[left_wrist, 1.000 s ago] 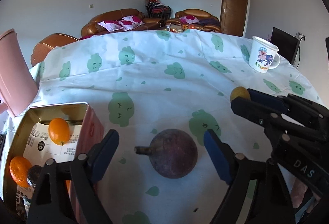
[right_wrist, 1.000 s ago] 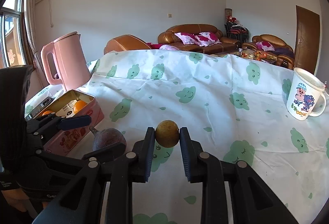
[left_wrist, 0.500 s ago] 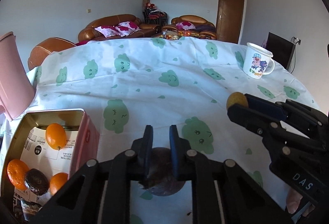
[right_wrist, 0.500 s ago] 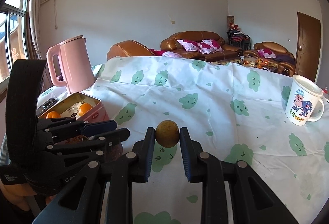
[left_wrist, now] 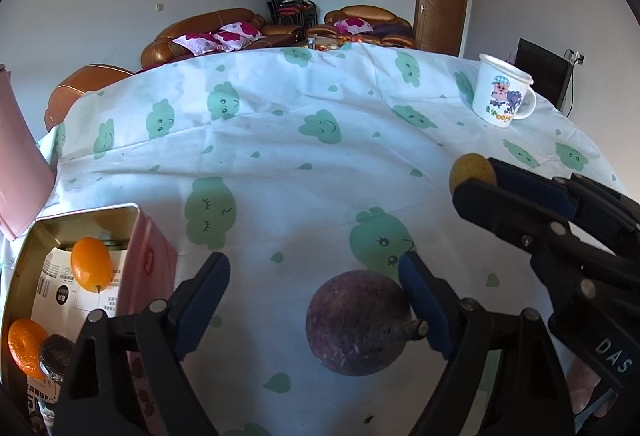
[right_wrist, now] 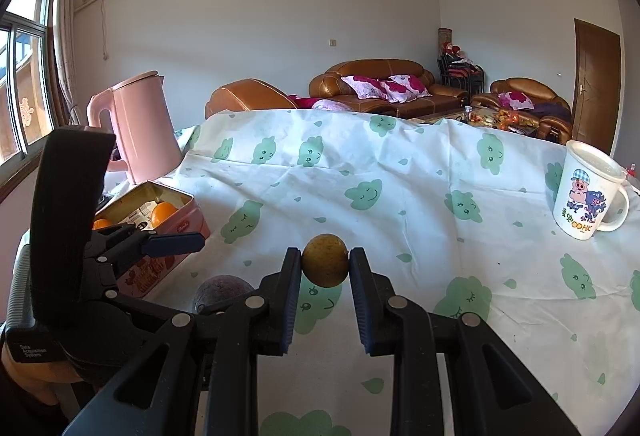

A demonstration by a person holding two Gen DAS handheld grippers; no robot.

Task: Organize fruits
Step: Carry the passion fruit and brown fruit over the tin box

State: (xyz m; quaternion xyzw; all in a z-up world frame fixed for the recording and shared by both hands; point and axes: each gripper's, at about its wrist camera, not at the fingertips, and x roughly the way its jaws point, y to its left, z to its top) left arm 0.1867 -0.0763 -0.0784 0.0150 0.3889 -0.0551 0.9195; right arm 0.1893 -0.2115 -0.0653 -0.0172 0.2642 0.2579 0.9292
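A dark purple round fruit (left_wrist: 358, 322) with a short stem lies on the tablecloth between the fingers of my left gripper (left_wrist: 316, 304). That gripper is open, and its right finger touches the fruit. The fruit also shows in the right wrist view (right_wrist: 222, 290). My right gripper (right_wrist: 325, 268) is shut on a small yellow-brown fruit (right_wrist: 325, 265) and holds it above the cloth; the fruit shows in the left wrist view (left_wrist: 472, 172) too. A pink tin box (left_wrist: 150, 264) at the left holds oranges (left_wrist: 91, 264) and a dark fruit (left_wrist: 56, 352).
A white cartoon mug (right_wrist: 588, 194) stands at the right of the table. A pink kettle (right_wrist: 138, 126) stands behind the tin box at the left. The table carries a white cloth with green clouds (right_wrist: 400, 196). Sofas stand beyond the table.
My left gripper was open around the purple fruit, shut half a second ago, and is open again. The fruit has turned, its stem now pointing right. The right gripper keeps its fruit.
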